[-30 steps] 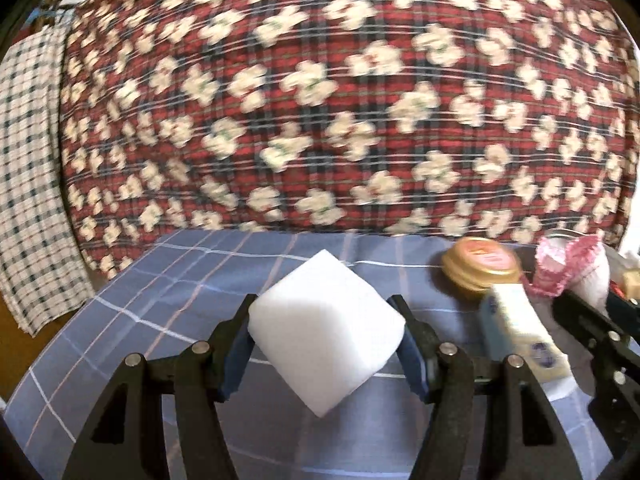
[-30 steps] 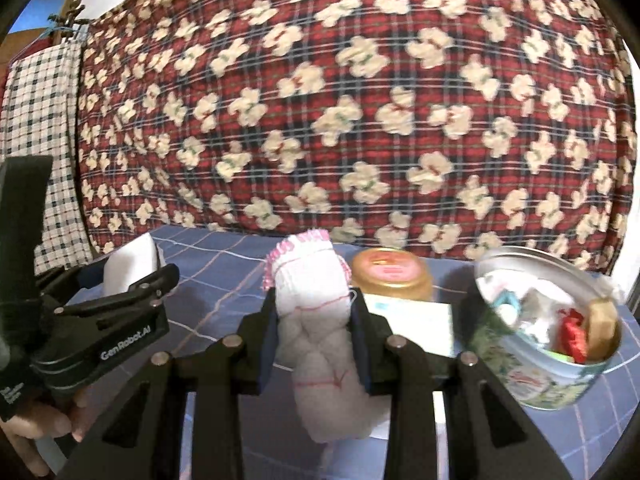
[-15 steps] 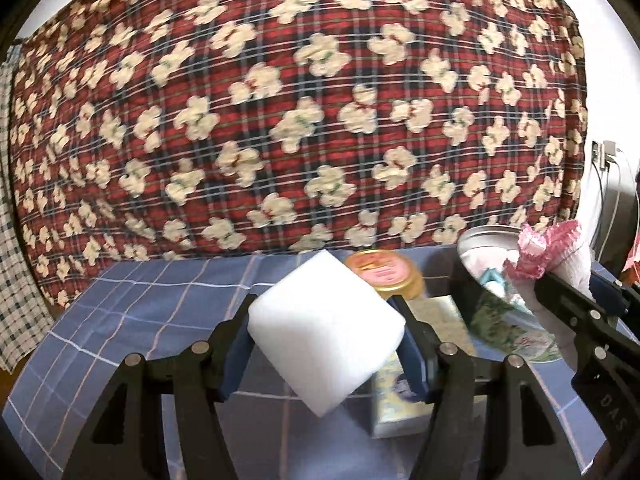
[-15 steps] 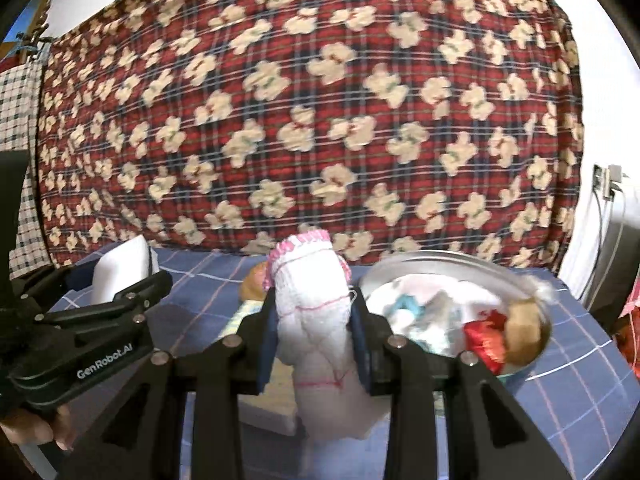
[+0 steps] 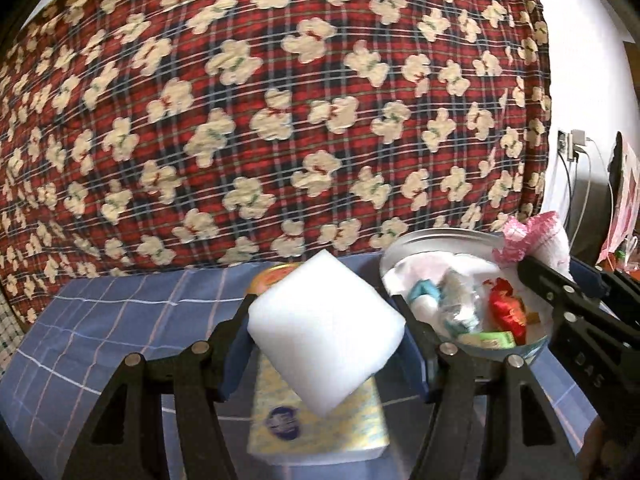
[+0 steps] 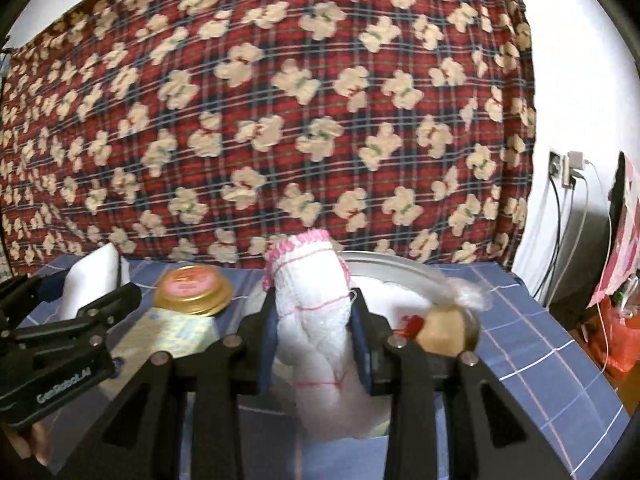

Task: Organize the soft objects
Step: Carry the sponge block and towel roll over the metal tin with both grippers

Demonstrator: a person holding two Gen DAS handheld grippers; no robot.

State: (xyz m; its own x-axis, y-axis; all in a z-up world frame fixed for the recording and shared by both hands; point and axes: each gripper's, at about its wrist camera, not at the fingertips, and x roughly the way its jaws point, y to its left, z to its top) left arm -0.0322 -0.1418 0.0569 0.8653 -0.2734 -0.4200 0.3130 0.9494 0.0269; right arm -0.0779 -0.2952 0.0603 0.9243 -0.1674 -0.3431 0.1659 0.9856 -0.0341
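— So, nearest first: what does each tool have?

— The left tool (image 5: 326,354) is pinching a white foam block (image 5: 326,332), held corner-down like a diamond, one pad on each side face. The right tool (image 6: 314,344) is pressed in on a rolled white sock with pink trim (image 6: 310,320), gripped round its middle, cuff end up.

— Where are they over the counter?

— Both are held above the blue checked cloth (image 5: 120,320), clear of it. Under the foam block lies a flat yellow packet (image 5: 320,428), and just behind that a jar with a gold lid (image 6: 194,289). Toward the counter's right edge sits a round tin (image 5: 404,248) with wrapped sweets and small packets in it. The sock hangs in front of the tin's near rim.

— How will the block handle?

— Very light and squashy, I'd judge. The flat faces give the pads good purchase, and it should spring back once let go. A harder squeeze would only dent it.

— And the sock?

— Soft and limp. The free end droops below the pads, so it may snag on the tin's rim. Holding it at the thick middle, as now, seems the safest place.

— Behind all that?

— A red plaid cloth with cream flowers (image 6: 280,120), hanging along the counter's far edge.
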